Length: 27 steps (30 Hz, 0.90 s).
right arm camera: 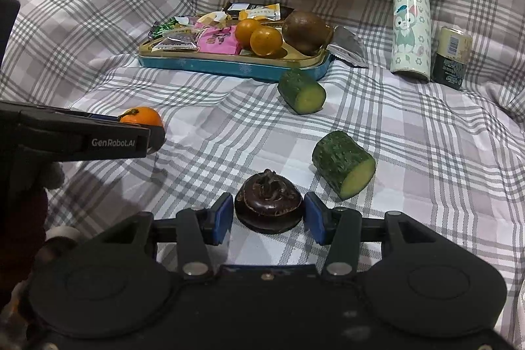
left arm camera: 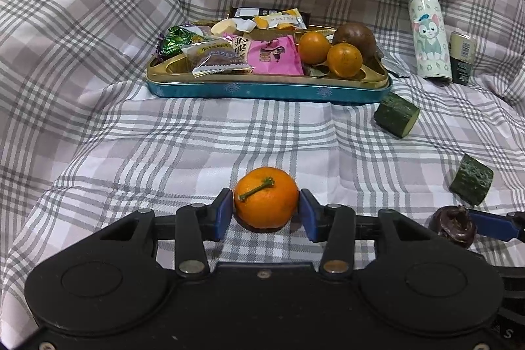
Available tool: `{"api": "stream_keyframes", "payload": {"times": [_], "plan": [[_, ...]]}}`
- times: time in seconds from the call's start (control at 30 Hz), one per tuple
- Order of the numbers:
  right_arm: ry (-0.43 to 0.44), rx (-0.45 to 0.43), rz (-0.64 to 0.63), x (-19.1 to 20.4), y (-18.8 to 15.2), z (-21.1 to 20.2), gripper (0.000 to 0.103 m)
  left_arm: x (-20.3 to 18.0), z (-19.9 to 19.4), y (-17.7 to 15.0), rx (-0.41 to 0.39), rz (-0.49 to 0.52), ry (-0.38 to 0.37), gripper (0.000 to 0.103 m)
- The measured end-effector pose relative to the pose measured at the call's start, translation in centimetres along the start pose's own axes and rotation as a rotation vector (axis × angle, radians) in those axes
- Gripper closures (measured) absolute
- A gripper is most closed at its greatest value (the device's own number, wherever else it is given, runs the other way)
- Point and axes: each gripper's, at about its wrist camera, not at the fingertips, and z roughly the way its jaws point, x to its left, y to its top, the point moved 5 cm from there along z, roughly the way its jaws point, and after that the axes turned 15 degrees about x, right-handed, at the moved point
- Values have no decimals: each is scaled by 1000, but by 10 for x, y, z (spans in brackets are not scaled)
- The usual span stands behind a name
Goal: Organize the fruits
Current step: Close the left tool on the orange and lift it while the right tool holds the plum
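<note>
The left claw [left arm camera: 266,209] brackets a stemmed mandarin [left arm camera: 265,198] on the plaid bedsheet [left arm camera: 164,133], its blue pads at the fruit's two sides; whether they press it or only flank it cannot be told, since a sliver of gap seems to show on the right. The right claw [right arm camera: 268,217] stands apart around a dark, wrinkled water chestnut [right arm camera: 268,202], with visible gaps at both pads, so nothing is gripped there. The main risk is the bedding: it is soft and creased, so either round fruit could roll or sink away as the pads close, and a pad tip could snag the cloth and drag it. The mandarin is smooth and could squirt forward from an off-centre pinch; the chestnut is low and flat, so the pads may ride over its top. Farther out, two cucumber pieces [right arm camera: 343,168] lie near the right claw's path, and the blue tin tray [left arm camera: 262,89] is crowded with snack packets [left arm camera: 272,54], two oranges [left arm camera: 344,59] and a kiwi [right arm camera: 306,28], leaving little free room, so a dropped fruit may roll off.
</note>
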Motion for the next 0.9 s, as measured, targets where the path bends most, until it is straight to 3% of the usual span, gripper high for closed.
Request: {"api": "stream_keyframes", "payload": {"times": [0.57, 0.9], "plan": [[-7, -57, -4, 0, 0, -7, 55, -4, -21, -1, -84, 28, -43, 54], [31, -164, 145, -17, -8, -57, 55, -3, -81, -25, -156, 36, -63, 54]]}}
